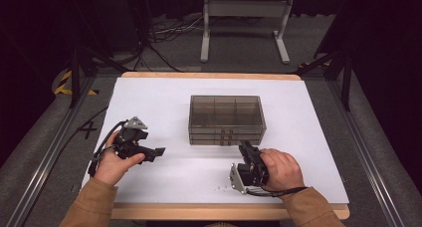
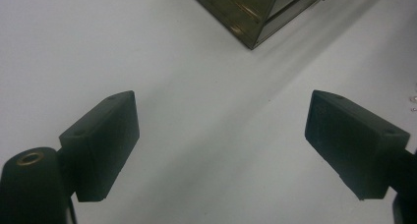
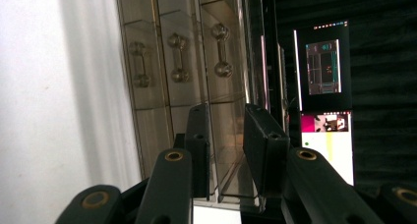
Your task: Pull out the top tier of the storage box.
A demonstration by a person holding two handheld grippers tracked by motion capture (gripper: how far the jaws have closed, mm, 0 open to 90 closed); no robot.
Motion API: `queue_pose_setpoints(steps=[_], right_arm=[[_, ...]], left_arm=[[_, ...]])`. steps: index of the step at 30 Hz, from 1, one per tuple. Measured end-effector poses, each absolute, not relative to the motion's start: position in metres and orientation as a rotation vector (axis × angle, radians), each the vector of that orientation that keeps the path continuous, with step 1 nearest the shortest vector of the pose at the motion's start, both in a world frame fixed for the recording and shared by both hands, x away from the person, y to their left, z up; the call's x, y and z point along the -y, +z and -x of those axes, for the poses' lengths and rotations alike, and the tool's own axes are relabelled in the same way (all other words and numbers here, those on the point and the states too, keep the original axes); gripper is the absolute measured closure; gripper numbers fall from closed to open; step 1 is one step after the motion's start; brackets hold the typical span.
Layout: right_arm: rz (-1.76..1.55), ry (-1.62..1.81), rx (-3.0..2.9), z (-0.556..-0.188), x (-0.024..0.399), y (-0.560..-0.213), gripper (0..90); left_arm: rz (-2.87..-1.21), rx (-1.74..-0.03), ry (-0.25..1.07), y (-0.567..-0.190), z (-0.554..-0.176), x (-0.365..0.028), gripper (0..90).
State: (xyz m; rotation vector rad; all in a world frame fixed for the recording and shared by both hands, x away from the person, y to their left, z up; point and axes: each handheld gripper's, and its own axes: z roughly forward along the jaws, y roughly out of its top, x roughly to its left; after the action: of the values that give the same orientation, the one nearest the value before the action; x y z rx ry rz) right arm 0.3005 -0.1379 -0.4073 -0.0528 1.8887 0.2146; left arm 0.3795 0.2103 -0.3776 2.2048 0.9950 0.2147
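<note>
Clear drawer box (image 1: 226, 120) sits mid-table (image 1: 149, 97), three handles (image 3: 179, 57) facing the right gripper (image 1: 247, 152), rolled sideways, jaws narrowed, gripping nothing. Left gripper (image 1: 158, 152) hovers well apart, wide open, empty.

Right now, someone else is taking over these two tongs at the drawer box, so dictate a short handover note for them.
Left tongs: open, nothing between them, hovering over the white table top, left of the box.
Right tongs: narrowed, turned on their side, at the front of the smoky transparent plastic three-drawer box; whether they grip anything cannot be told.
Box: mid-table, all drawers look closed; three clear dumbbell-shaped handles face the person.
Done: right tongs brought up to the front.
Left: probably grip a handle and pull a drawer open.
</note>
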Motion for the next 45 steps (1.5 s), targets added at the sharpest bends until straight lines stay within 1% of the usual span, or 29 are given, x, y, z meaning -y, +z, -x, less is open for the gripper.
queue_pose_setpoints(steps=[13, 22, 45], right_arm=[[0.090, 0.176, -1.854, -0.308, 0.120, -0.406, 73.3], [0.092, 0.130, -1.847, -0.316, 0.110, -0.411, 73.6], [0.064, 0.035, -1.834, -0.334, 0.099, -0.422, 74.1]], left_arm=[[-2.212, -0.990, 0.215, -0.378, -0.380, -0.210, 13.6], [-2.212, -0.991, 0.210, -0.377, -0.380, -0.209, 13.6], [-2.210, -0.990, 0.209, -0.378, -0.381, -0.210, 13.6]])
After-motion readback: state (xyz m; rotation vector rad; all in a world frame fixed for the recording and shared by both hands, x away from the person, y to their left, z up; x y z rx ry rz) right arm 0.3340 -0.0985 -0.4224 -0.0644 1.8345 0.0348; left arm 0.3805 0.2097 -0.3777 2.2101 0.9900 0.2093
